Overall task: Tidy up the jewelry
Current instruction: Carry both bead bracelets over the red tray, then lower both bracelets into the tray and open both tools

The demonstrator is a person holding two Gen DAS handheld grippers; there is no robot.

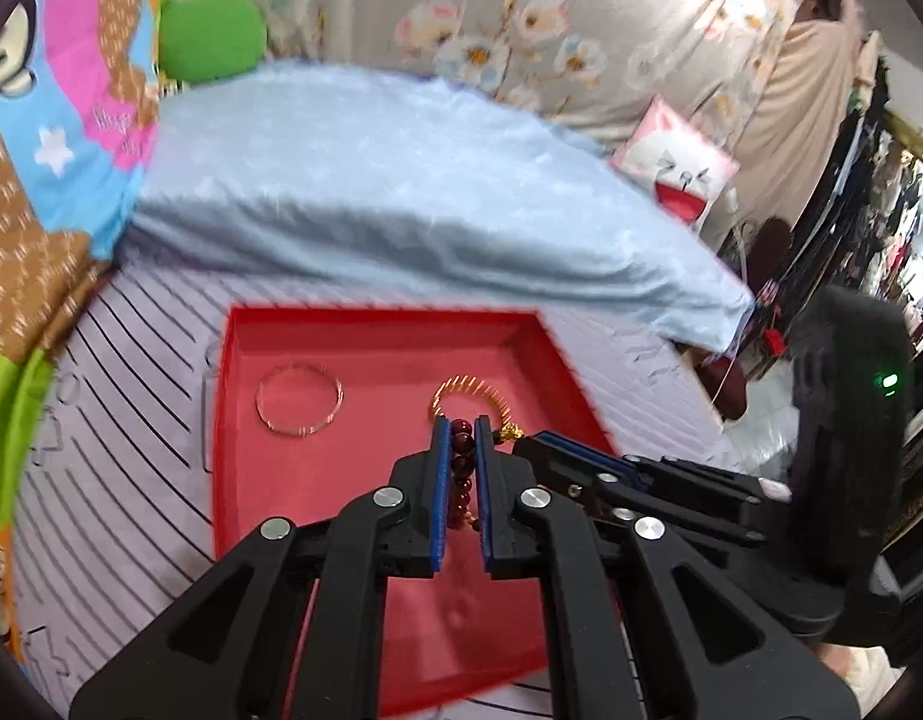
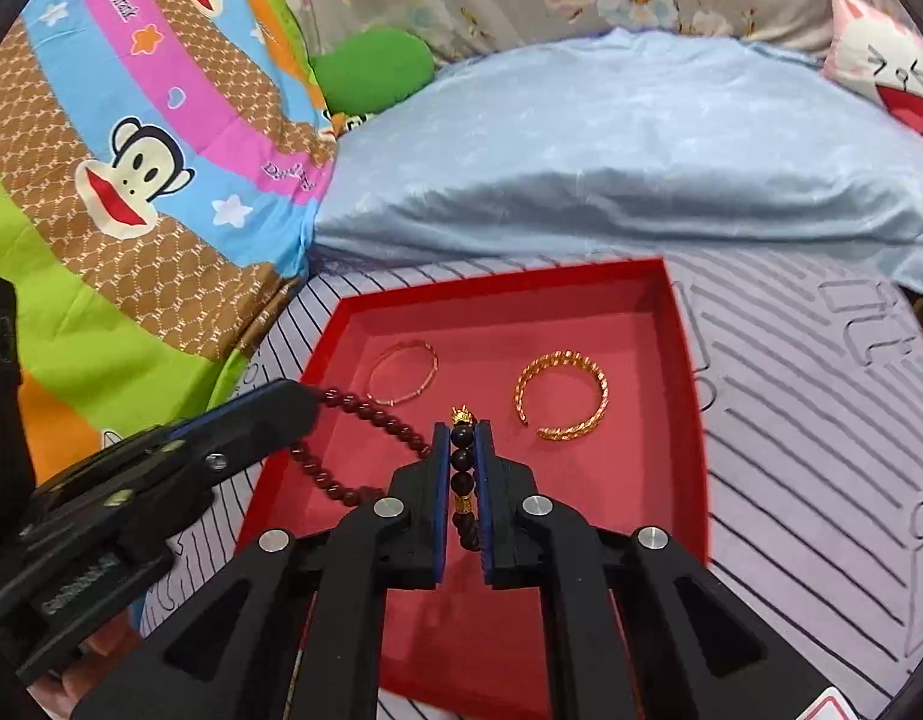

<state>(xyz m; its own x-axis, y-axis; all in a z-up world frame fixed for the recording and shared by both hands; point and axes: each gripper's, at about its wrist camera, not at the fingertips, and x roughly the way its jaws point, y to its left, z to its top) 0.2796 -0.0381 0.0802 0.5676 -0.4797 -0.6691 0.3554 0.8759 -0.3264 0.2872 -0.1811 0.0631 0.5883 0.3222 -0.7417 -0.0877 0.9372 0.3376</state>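
Both grippers are clamped on one beaded bracelet (image 2: pixel 365 414) held over the red tray (image 2: pixel 683 360): the left gripper (image 1: pixel 460 420) pinches its dark red beads, the right gripper (image 2: pixel 462 426) its darker beads beside a gold charm (image 2: pixel 461 417). A thin bangle (image 2: pixel 401 372) and gold cuff (image 2: pixel 560 396) lie in the tray, apart. The cartoon monkey quilt (image 2: pixel 137 168) carries script lettering too blurred to read

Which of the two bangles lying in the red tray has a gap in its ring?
The gold ridged bangle, on the right side of the red tray. Its ring is broken by an opening on the left, while the thin plain bangle beside it forms a closed loop.
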